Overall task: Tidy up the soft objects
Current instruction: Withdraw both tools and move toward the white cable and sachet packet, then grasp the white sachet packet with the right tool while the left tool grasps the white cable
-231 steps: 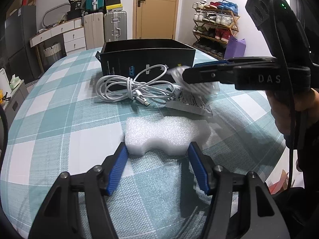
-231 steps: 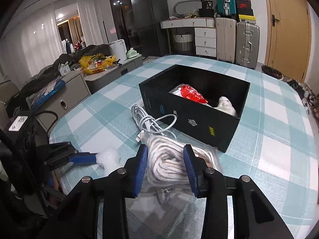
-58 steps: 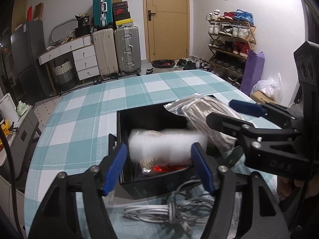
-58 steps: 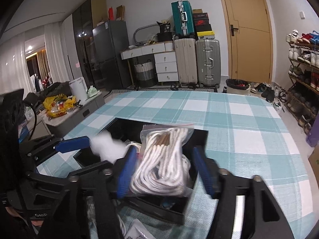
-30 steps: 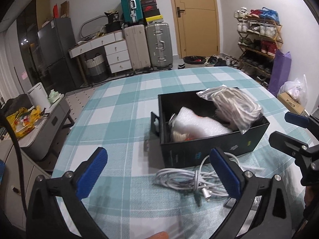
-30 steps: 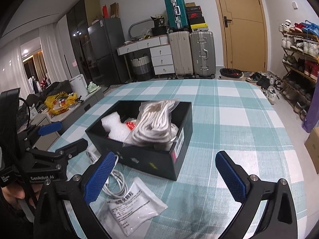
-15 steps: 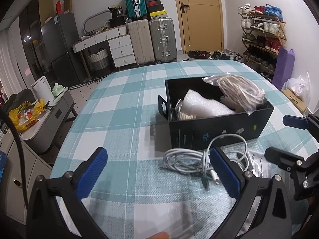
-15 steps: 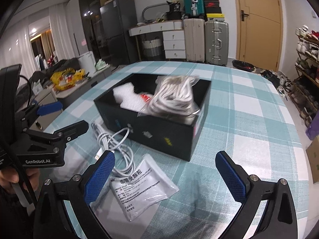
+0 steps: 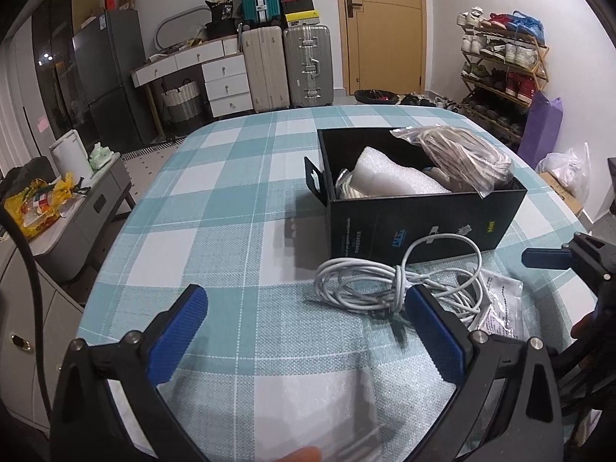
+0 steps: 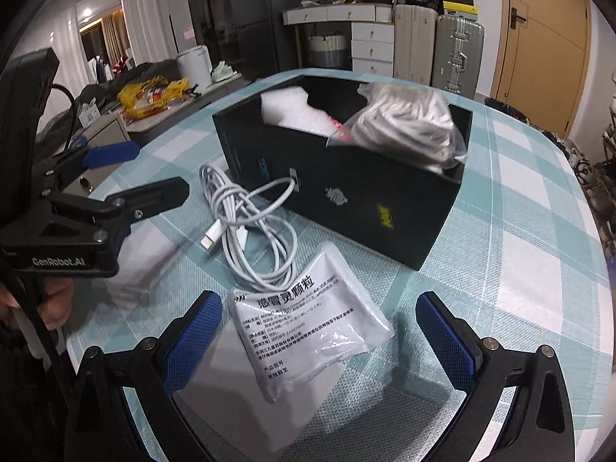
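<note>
On the checked tablecloth, the black box holds white foam and a bagged rope. Near it lie a white cable and packet. Left claw and right claw gape wide, empty.

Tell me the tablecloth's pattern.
The tablecloth is a teal-and-white check, clearest in the left wrist view.

Your tabletop wears a teal-and-white checked cloth. On it sits a black box, open at the top. A coiled white cable lies on the cloth, touching the box's near wall. Just beside the cable lies a flat printed sachet.
</note>
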Action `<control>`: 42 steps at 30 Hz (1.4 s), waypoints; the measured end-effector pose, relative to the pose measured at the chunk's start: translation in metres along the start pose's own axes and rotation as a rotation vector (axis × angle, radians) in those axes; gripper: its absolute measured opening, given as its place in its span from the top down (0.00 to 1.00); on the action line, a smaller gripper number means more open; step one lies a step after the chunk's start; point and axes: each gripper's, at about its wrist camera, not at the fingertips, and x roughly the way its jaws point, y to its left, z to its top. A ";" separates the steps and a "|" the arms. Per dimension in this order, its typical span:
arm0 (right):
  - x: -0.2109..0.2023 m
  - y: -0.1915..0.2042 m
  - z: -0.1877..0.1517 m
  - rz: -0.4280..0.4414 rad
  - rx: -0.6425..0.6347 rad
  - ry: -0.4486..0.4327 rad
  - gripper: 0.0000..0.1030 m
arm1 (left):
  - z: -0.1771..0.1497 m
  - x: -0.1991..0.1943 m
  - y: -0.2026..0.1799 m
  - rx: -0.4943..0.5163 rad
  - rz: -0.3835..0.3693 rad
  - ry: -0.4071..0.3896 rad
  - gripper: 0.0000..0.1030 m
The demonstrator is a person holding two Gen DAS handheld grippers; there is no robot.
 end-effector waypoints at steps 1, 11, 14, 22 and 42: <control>0.002 0.002 -0.002 0.001 -0.005 0.009 0.01 | 0.000 0.000 0.000 0.001 -0.008 0.002 0.00; 0.013 0.008 -0.004 0.012 -0.021 0.058 0.01 | 0.000 0.005 -0.006 0.012 -0.048 0.024 0.00; 0.014 0.010 -0.002 0.009 -0.020 0.059 0.01 | 0.000 0.006 -0.008 0.024 -0.052 0.024 0.00; 0.008 0.001 -0.002 -0.021 -0.029 0.042 0.26 | -0.001 0.007 -0.012 0.032 -0.067 0.033 0.00; -0.005 -0.020 -0.007 0.003 0.007 0.027 0.49 | 0.006 0.019 -0.025 0.151 -0.133 0.058 0.00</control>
